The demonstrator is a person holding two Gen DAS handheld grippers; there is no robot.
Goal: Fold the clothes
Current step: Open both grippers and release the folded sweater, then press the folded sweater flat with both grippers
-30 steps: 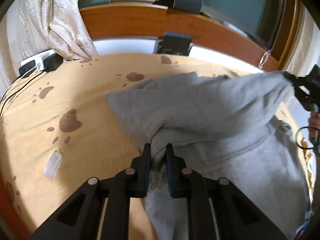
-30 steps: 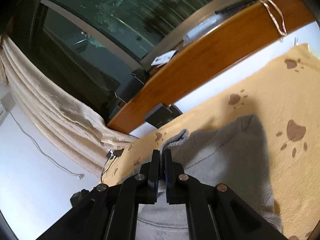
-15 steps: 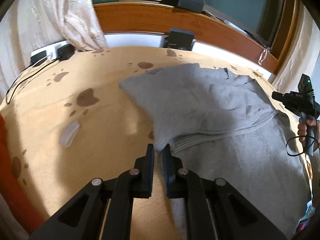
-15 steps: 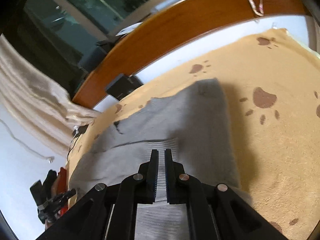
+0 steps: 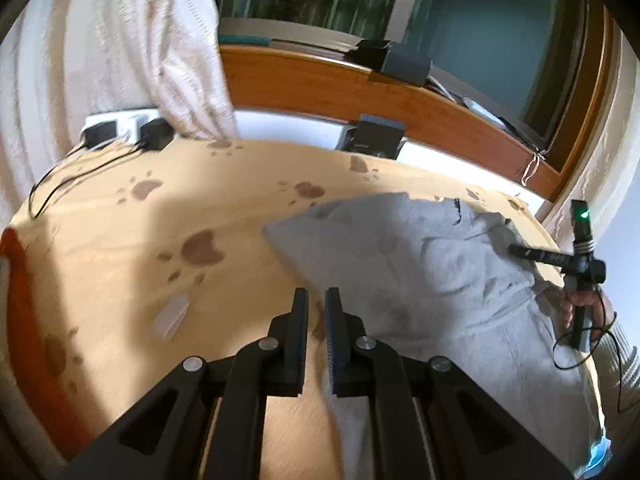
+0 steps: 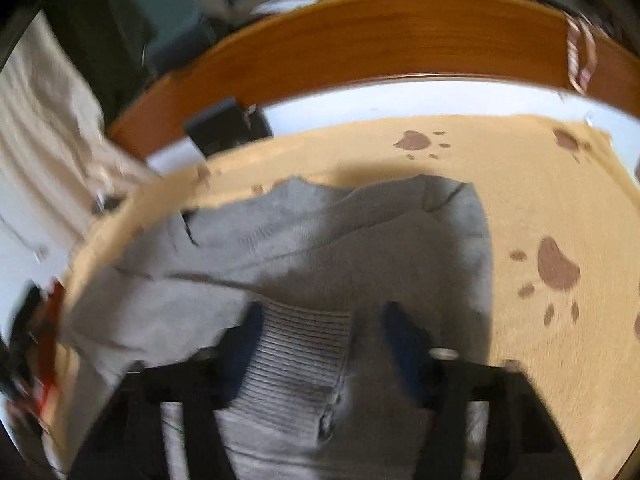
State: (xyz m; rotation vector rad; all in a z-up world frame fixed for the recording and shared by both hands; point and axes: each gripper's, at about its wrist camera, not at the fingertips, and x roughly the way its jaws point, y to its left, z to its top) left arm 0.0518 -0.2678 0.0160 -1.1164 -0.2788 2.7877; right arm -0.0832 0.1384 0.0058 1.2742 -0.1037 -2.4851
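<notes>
Now L tongs empty; R tongs wide over sweater cuff.

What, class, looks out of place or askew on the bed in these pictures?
A small clear plastic packet lies loose on the paw-print blanket, left of the grey sweater. It has nothing to do with the folding. The sweater's top layer lies crooked, its ribbed cuff slanting between the spread fingers of the right hand-held gripper.
</notes>
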